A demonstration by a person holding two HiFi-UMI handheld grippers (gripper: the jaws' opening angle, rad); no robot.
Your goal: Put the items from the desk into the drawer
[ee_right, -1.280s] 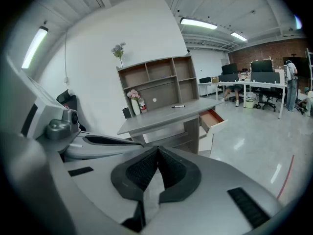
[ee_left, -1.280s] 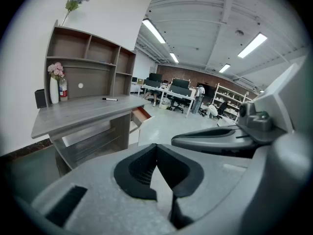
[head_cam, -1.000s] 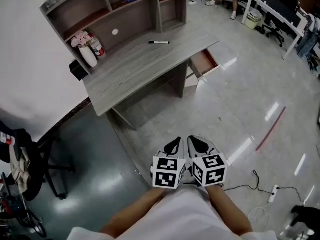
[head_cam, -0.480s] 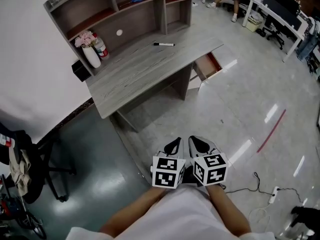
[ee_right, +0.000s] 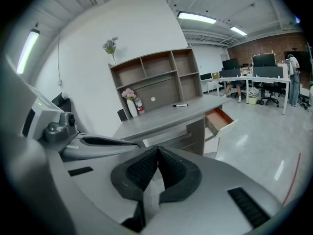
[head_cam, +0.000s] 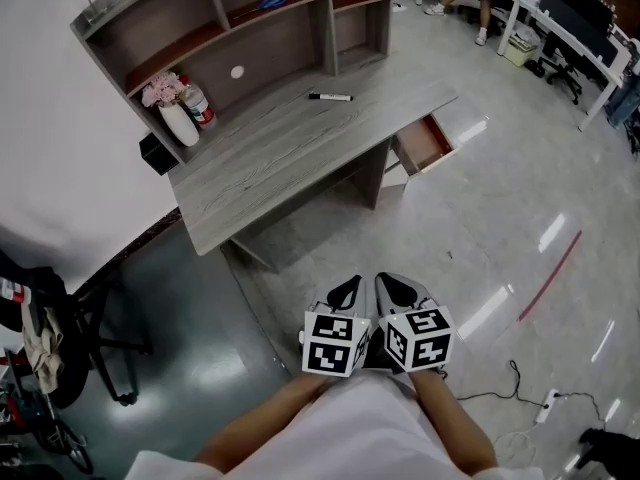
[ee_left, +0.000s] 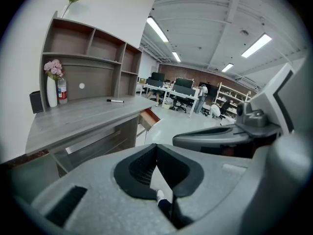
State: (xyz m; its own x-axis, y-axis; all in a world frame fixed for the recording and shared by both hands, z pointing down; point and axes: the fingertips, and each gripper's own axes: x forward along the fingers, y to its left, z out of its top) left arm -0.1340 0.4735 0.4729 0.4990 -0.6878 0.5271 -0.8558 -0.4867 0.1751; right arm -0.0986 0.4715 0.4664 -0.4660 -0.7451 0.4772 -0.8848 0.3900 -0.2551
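A black marker lies on the grey wooden desk, also seen as the marker and the marker. The desk's drawer stands pulled out at its right end, with a reddish inside; it shows as the drawer too. My left gripper and right gripper are held side by side near my body, well away from the desk. Both are shut, jaw tips touching, with nothing between them.
A white vase of pink flowers, a bottle and a small black box stand at the desk's back left under a shelf unit. A black chair is at the left. Office desks line the far right.
The desk has shifted slightly in the head view as my head moved. Both grippers stay in the same place, shut.
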